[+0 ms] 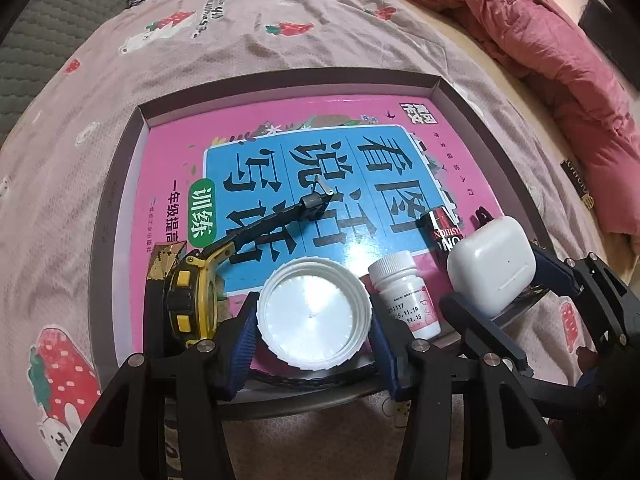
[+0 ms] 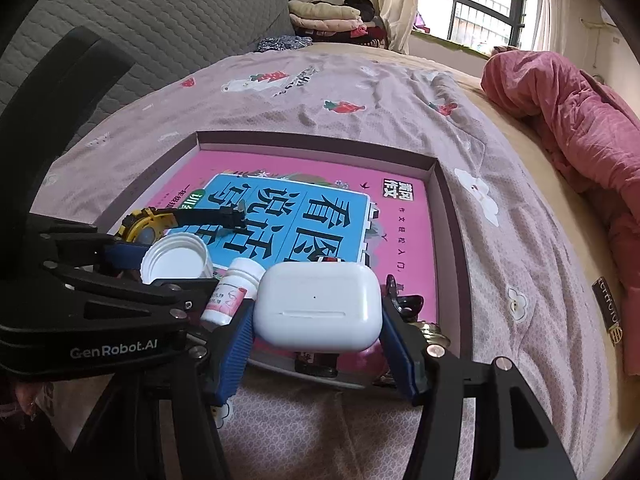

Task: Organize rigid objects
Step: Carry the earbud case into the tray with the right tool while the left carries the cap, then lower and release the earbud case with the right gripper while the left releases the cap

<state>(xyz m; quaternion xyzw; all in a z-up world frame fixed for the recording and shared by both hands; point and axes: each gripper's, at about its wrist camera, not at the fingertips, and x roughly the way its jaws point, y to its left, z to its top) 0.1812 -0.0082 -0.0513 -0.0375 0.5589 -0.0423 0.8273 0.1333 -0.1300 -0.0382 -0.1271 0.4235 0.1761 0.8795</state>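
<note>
My left gripper is shut on a white plastic lid, open side up, above the near edge of a shallow box that holds a pink and blue book. My right gripper is shut on a white earbud case, also seen in the left wrist view. A yellow and black watch, a small white pill bottle and a dark red and black tube lie in the box. The lid also shows in the right wrist view.
The box sits on a pink strawberry-print bedsheet. A pink quilt is bunched at the right. A grey quilted headboard stands at the left. Folded clothes and a window lie beyond the bed.
</note>
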